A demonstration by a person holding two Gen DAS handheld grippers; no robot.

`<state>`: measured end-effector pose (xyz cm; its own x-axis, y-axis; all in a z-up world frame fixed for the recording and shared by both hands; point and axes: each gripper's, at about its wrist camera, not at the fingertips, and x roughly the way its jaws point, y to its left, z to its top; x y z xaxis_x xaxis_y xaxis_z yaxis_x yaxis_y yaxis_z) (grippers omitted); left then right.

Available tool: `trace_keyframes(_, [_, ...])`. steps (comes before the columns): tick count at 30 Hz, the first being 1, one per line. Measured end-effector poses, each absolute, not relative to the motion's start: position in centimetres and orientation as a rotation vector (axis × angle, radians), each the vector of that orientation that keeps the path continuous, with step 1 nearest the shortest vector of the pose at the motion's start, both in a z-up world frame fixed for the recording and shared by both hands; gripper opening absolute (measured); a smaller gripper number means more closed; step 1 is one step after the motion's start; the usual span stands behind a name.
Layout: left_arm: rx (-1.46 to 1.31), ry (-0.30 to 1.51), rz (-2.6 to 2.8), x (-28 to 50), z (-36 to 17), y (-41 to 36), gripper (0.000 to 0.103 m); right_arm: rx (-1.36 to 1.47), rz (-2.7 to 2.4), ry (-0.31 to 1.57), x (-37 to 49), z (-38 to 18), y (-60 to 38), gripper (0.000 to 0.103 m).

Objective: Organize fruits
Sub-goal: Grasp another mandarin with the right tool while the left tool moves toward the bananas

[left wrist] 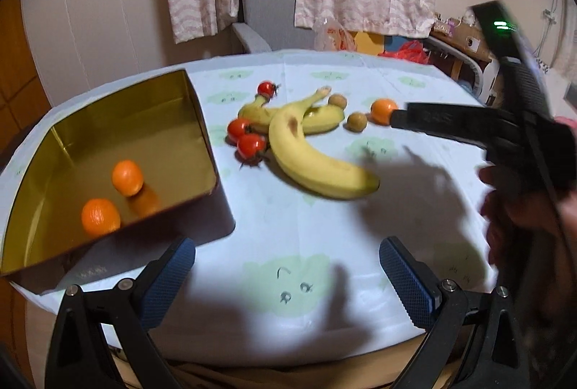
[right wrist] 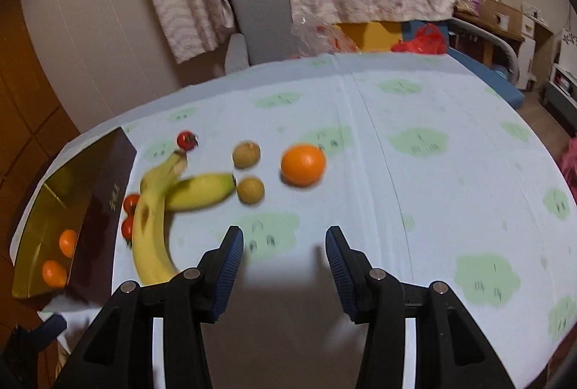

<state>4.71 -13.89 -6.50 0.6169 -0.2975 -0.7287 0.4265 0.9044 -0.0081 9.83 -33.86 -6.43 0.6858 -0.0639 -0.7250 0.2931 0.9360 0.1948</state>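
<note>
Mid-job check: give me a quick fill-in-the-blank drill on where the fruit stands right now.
1. The gold-lined box holds ____ oranges.
2. One orange lies on the tablecloth, ahead of the ____ gripper, whose jaws hold nothing.
3. The number of bananas on the cloth is ____.
4. The red fruits beside the bananas are small ____.

Missing words: two; right; two; tomatoes
</note>
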Motion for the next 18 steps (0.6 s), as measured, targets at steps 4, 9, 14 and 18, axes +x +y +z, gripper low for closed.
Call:
trace_keyframes(4, [0.181, 0.757, -0.419, 5.1, -5.1, -14.3, 0.103, 0.324, -0.215, 0.813, 13.5, -6.9, -35.9, 0.049])
trace_keyframes(9, [0.205, 0.724, -0.419, 6.3, -4.1, -15.1, 0.103, 0.377, -0.169, 0.868, 16.5, -8.7, -37.6, 0.049])
trace_keyframes(14, [0.196, 0.740, -0.409, 9.1, -3.9, -16.2, 0.103, 0.385, -0.143, 0.871, 17.0, -9.5, -37.8, 0.040])
trace_keyframes(18, [0.235, 0.775, -0.381, 11.6, -4.7, -17.6, 0.103, 0.380, -0.134, 0.853, 16.0, -9.5, -37.8, 0.040])
